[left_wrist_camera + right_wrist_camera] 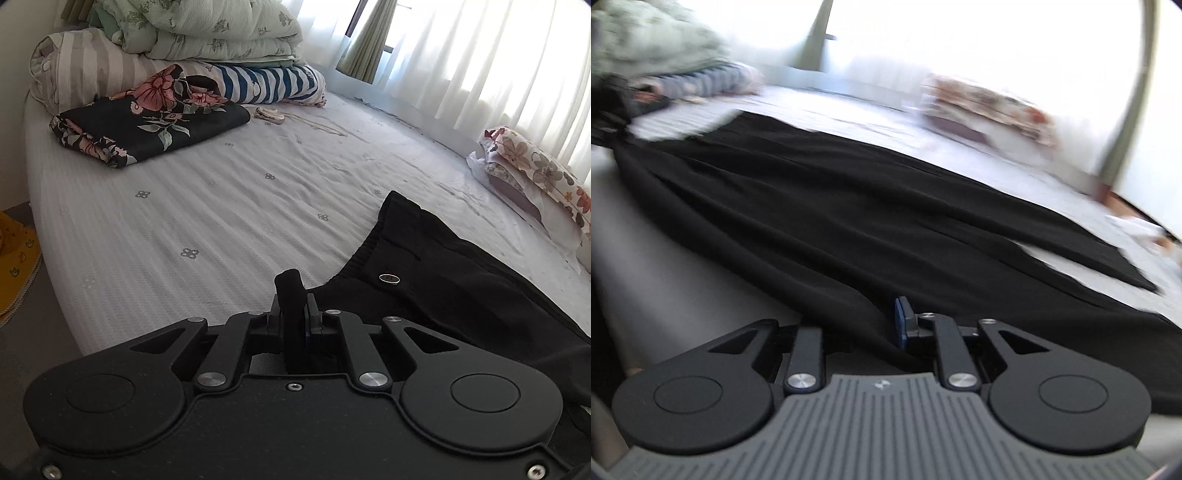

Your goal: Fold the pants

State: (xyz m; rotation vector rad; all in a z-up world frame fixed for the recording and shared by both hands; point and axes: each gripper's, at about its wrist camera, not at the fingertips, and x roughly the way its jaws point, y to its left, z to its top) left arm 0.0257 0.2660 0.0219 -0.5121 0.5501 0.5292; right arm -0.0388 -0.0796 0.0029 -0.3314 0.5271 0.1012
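Left gripper (291, 295) closed on a bunched fold of the pants (454, 280) at the waistband, near the metal eyelet (389, 278). Right gripper (882, 325) closed on the near edge of the pants (849, 206), cloth draped over the left finger, blue pad (900, 322) of the right finger just visible. Pants spread dark across the near part of the bed (207, 206), waistband toward the left gripper, legs running to the far right with the hems (1137, 277) lying flat; near edge hanging off the mattress toward both grippers. Step in hand, by judgement: carrying the near long edge over onto the far one. Best done with both grips level and moved together, cloth kept lightly taut between them so no slack bunches mid-length, then lowered edge to edge before release. Right view blurred, so exact bite on the cloth uncertain. Open sheet beyond the pants ample for the fold. Limits: folded floral cloth (147, 118) and stacked bedding (207, 37) at far left, pillow (535, 177) at far right by the curtain (480, 55), all well apart from the pants.
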